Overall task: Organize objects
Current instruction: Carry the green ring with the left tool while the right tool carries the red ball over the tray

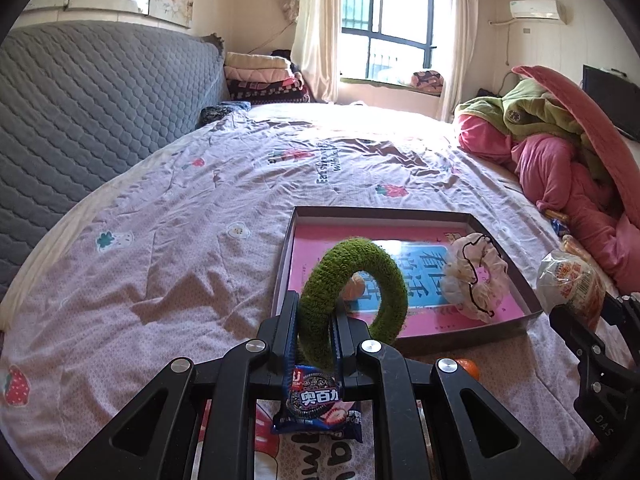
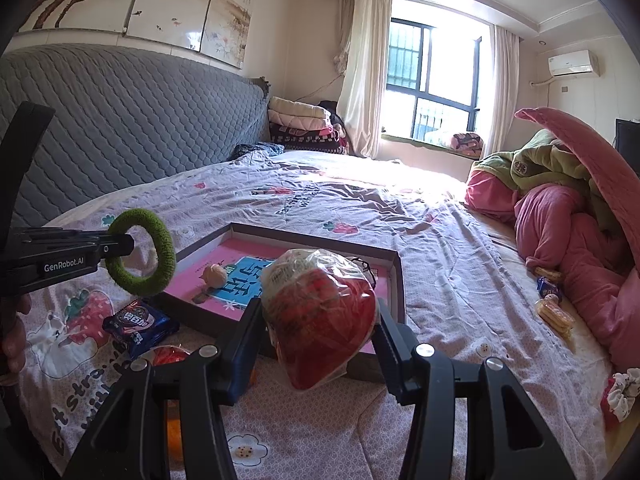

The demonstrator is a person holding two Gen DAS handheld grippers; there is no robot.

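My left gripper (image 1: 314, 312) is shut on a fuzzy green ring (image 1: 354, 292) and holds it upright above the bed, just short of the shallow brown box (image 1: 496, 330) with a pink printed floor. The left gripper also shows in the right wrist view (image 2: 120, 246), holding the ring (image 2: 142, 258). My right gripper (image 2: 320, 316) is shut on a red-and-clear plastic snack bag (image 2: 320, 312) near the box's front edge (image 2: 398, 280). In the box lie a peach scrunchie (image 1: 474, 276) and a small orange fruit (image 1: 356, 288).
A blue cookie packet (image 1: 318, 404) and an orange fruit (image 1: 468, 368) lie on the bedspread in front of the box. Biscuits and a blue packet (image 2: 550, 288) lie by the pink and green bedding heap (image 2: 568, 220) at the right. A scrunchie (image 2: 622, 392) lies at the far right. A grey headboard (image 2: 120, 128) stands at the left.
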